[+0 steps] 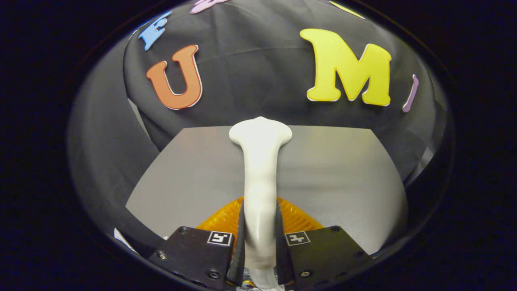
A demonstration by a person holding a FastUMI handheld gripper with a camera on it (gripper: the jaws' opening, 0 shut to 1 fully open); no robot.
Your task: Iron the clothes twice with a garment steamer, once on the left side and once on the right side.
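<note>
White plastic is filling the middle here: the steamer (260, 178) is sitting clamped between the fingers of the gripper (260, 238), both fingers pressing on its handle from either side, closed down to just the handle's width. From the gripper, the steamer is running straight ahead, its long axis lying along the fingers, and the flared head is standing at the far end, well beyond the fingertips. That head is hanging over the far edge of the grey table (343, 178), pointing toward the booth wall. Something orange and ribbed (297, 218) is peeking out just behind the handle, close to the fingers; what it is, I cannot tell. I am not picking out any garment ahead of the head, so my read is that the steamer is needing to be swung toward the clothes before either pass.
</note>
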